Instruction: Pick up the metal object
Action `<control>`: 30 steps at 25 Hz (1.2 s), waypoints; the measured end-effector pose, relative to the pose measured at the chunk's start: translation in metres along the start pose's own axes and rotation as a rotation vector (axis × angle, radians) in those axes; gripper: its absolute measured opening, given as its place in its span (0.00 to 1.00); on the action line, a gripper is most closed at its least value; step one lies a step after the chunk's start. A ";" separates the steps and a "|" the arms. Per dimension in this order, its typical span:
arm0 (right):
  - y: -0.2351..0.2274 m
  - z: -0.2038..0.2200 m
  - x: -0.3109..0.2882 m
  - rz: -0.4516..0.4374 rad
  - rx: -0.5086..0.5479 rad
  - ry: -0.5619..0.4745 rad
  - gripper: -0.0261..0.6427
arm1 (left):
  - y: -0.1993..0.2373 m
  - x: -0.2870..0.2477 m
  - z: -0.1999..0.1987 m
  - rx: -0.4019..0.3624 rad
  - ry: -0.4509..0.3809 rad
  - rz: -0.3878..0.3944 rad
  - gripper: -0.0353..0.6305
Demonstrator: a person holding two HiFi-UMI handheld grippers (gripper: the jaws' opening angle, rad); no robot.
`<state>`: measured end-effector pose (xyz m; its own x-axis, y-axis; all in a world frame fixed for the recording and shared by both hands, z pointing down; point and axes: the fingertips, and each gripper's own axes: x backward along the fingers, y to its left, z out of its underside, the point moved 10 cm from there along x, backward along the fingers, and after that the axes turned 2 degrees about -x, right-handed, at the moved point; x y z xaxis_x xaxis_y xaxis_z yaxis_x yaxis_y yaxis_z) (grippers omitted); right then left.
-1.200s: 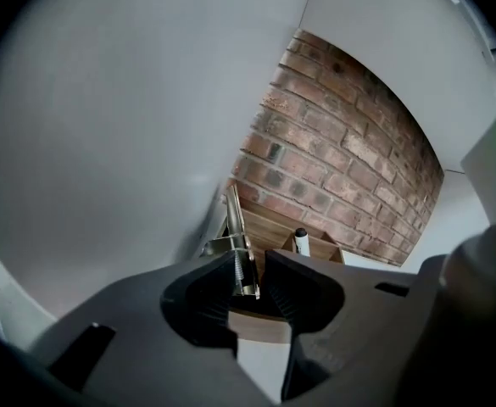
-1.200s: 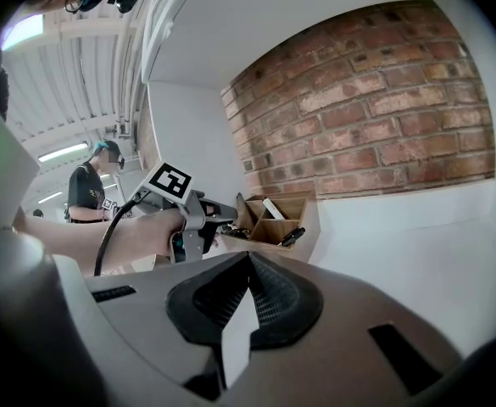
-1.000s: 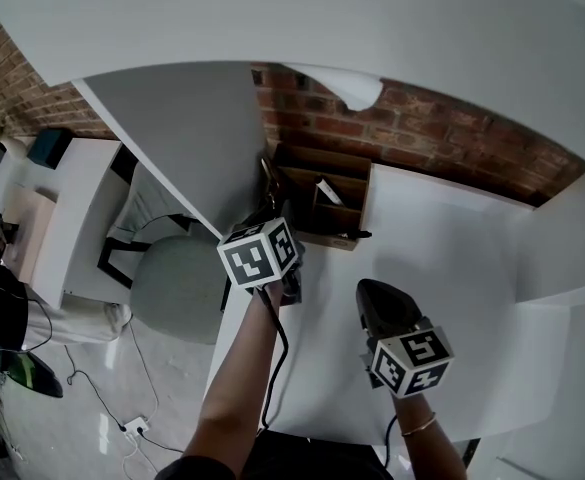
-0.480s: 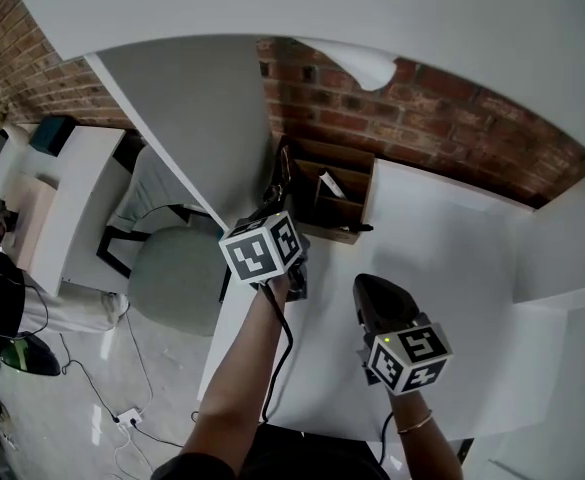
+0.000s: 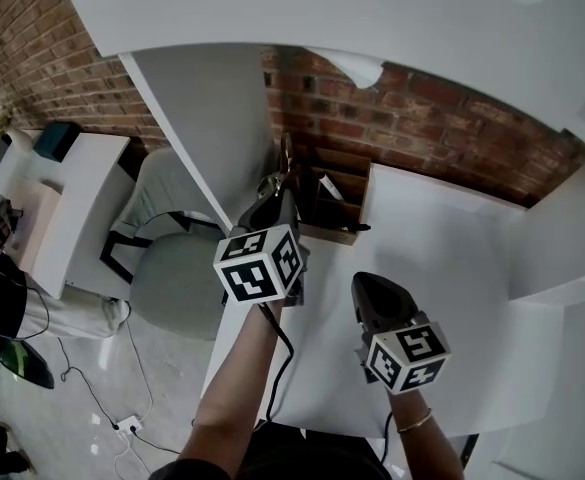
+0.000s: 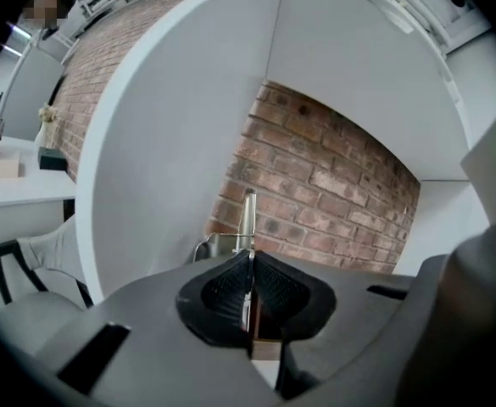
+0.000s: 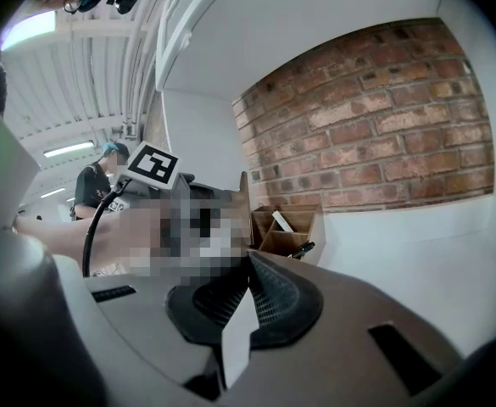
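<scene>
A slim metal object [image 6: 248,219] stands upright between the pads of my left gripper [image 6: 248,271], whose jaws are closing and press on its lower part. In the head view the metal object [image 5: 286,160] pokes up past the left gripper [image 5: 277,200], above the left end of a wooden organizer [image 5: 340,206]. My right gripper [image 5: 377,293] hovers over the white table [image 5: 442,258], jaws together with nothing held. The right gripper view shows its pads [image 7: 269,295] meeting.
The wooden organizer [image 7: 287,227] sits against a brick wall [image 5: 422,118] and holds a white card and a dark pen. A white partition [image 5: 212,128] rises to the left. A grey chair [image 5: 172,268] stands beside the table's left edge.
The left gripper's jaws have come together on the metal object at the organizer, and it now stands a little higher with the object sticking up. The right gripper has stayed put.
</scene>
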<state>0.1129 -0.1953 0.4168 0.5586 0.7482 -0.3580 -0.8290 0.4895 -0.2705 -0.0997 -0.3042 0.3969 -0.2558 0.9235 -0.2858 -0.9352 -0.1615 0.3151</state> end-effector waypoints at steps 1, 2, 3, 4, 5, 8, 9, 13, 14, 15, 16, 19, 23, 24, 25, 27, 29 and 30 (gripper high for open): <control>0.002 -0.001 0.002 0.001 0.002 -0.005 0.05 | -0.004 0.006 -0.004 -0.023 -0.014 0.007 0.09; 0.003 -0.002 0.003 0.002 0.004 -0.010 0.05 | -0.007 0.012 -0.008 -0.045 -0.027 0.014 0.09; 0.005 -0.003 0.005 0.002 0.006 -0.015 0.05 | -0.010 0.018 -0.011 -0.067 -0.038 0.021 0.09; 0.006 -0.003 0.006 0.001 0.008 -0.020 0.05 | -0.013 0.024 -0.013 -0.089 -0.048 0.029 0.09; 0.008 -0.004 0.008 0.001 0.009 -0.025 0.05 | -0.016 0.029 -0.015 -0.112 -0.054 0.039 0.09; 0.011 -0.007 0.012 0.004 0.013 -0.041 0.05 | -0.025 0.046 -0.019 -0.167 -0.067 0.067 0.09; 0.013 -0.008 0.014 0.005 0.015 -0.046 0.05 | -0.027 0.051 -0.019 -0.180 -0.070 0.075 0.09; 0.017 -0.012 0.020 0.010 0.028 -0.066 0.05 | -0.033 0.066 -0.017 -0.215 -0.069 0.105 0.09; 0.017 -0.013 0.021 0.013 0.029 -0.070 0.05 | -0.034 0.070 -0.016 -0.224 -0.067 0.111 0.09; 0.018 -0.013 0.023 0.016 0.029 -0.074 0.05 | -0.035 0.074 -0.015 -0.234 -0.064 0.117 0.09; 0.018 -0.013 0.025 0.019 0.029 -0.077 0.05 | -0.037 0.077 -0.013 -0.244 -0.060 0.124 0.09; 0.019 -0.013 0.029 0.030 0.029 -0.085 0.05 | -0.040 0.086 -0.009 -0.266 -0.049 0.141 0.09; 0.020 -0.015 0.034 0.041 0.033 -0.098 0.05 | -0.044 0.096 -0.002 -0.288 -0.027 0.166 0.09; 0.020 -0.015 0.035 0.043 0.034 -0.101 0.05 | -0.045 0.099 0.000 -0.295 -0.020 0.172 0.09; 0.020 -0.016 0.036 0.045 0.034 -0.104 0.05 | -0.046 0.101 0.002 -0.300 -0.014 0.177 0.09; 0.020 -0.017 0.039 0.050 0.035 -0.109 0.05 | -0.047 0.106 0.006 -0.307 -0.005 0.187 0.09; 0.020 -0.018 0.042 0.054 0.037 -0.115 0.05 | -0.047 0.110 0.010 -0.311 -0.001 0.193 0.09; 0.020 -0.018 0.043 0.055 0.038 -0.118 0.05 | -0.047 0.113 0.012 -0.311 0.001 0.194 0.09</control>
<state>0.1209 -0.1610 0.3795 0.5071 0.8209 -0.2628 -0.8599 0.4614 -0.2183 -0.0819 -0.1884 0.3605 -0.4362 0.8649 -0.2481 -0.8988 -0.4322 0.0734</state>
